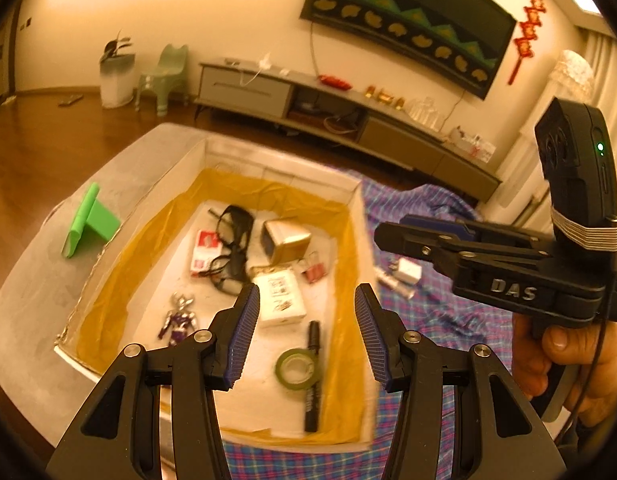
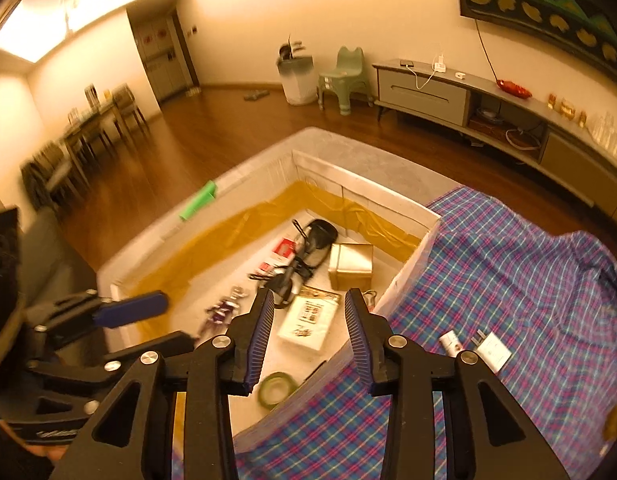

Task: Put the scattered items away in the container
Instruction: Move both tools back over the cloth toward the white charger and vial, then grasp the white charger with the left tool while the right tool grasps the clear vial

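Both the left gripper (image 1: 307, 330) and the right gripper (image 2: 309, 338) hung released and empty above the box (image 1: 358, 216) at frame centre. A drop-off looked done; next came reaching right to the plaid cloth (image 2: 508, 264), where one charger (image 2: 493, 350) and one small tube (image 2: 450, 342) remained.

White box (image 1: 358, 216), yellow-lined, holds glasses (image 1: 232, 248), marker (image 1: 313, 376), tape roll (image 1: 297, 369).

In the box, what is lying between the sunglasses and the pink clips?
A gold box lies between the sunglasses and the pink clips, with nothing else there. The left wrist view shows it best.
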A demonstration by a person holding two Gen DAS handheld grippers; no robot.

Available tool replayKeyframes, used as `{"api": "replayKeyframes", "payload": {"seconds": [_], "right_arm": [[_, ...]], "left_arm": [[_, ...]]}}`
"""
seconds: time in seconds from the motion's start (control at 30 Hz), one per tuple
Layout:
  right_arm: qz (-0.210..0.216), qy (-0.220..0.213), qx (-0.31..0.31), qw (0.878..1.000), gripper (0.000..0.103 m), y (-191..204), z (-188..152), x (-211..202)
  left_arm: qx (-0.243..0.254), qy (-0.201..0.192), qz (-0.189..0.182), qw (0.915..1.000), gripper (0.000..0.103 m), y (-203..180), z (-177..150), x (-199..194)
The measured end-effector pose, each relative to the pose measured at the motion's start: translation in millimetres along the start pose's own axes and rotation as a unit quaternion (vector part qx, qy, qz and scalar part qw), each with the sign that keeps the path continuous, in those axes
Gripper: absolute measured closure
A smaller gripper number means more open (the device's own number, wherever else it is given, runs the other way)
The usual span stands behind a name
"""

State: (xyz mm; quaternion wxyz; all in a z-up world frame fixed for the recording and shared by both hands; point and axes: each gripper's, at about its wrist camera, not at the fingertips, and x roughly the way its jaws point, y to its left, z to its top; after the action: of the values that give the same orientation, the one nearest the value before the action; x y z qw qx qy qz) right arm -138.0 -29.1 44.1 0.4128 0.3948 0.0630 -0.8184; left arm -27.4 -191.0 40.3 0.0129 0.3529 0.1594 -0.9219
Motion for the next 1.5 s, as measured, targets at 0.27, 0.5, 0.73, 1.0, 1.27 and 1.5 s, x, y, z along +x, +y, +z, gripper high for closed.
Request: {"api": "replayKeyframes", "payload": {"seconds": [0.27,0.5,0.73,1.0,1.27,1.5], "right_arm": [[0.052,-0.047,0.091,0.993,0.062,-49.0,-27.7,-54.6],[0.019,-0.051,0.145,0.988,0.060,-104.6,-67.0,-69.5],[-0.027,0.016,0.109,0.994,0.060,-137.0,-95.3,-33.1],[-0.079,0.085,-0.031,0.993,0.061,-138.6,-97.0,37.5],[-0.084,0.126,-0.072,0.986,0.061,-156.6,-93.8,95.4],[-0.085,0.122,-0.058,0.987,0.083,-177.3,-96.6,100.3]], "left_arm": [[0.045,-0.028,-0.036,0.9979,0.051,-44.6,-0.1,-5.0],[0.076,-0.017,-0.063,0.9950,0.051,-82.7,-8.4,7.4],[0.082,0.039,-0.054,0.9943,0.051,-106.9,-17.8,41.1],[0.127,0.108,-0.043,0.9850,0.051,-134.7,-42.7,81.6],[0.119,0.126,-0.041,0.9840,0.051,-138.7,-44.2,98.2],[0.112,0.129,-0.042,0.9843,0.051,-148.0,-45.2,111.4]]}}
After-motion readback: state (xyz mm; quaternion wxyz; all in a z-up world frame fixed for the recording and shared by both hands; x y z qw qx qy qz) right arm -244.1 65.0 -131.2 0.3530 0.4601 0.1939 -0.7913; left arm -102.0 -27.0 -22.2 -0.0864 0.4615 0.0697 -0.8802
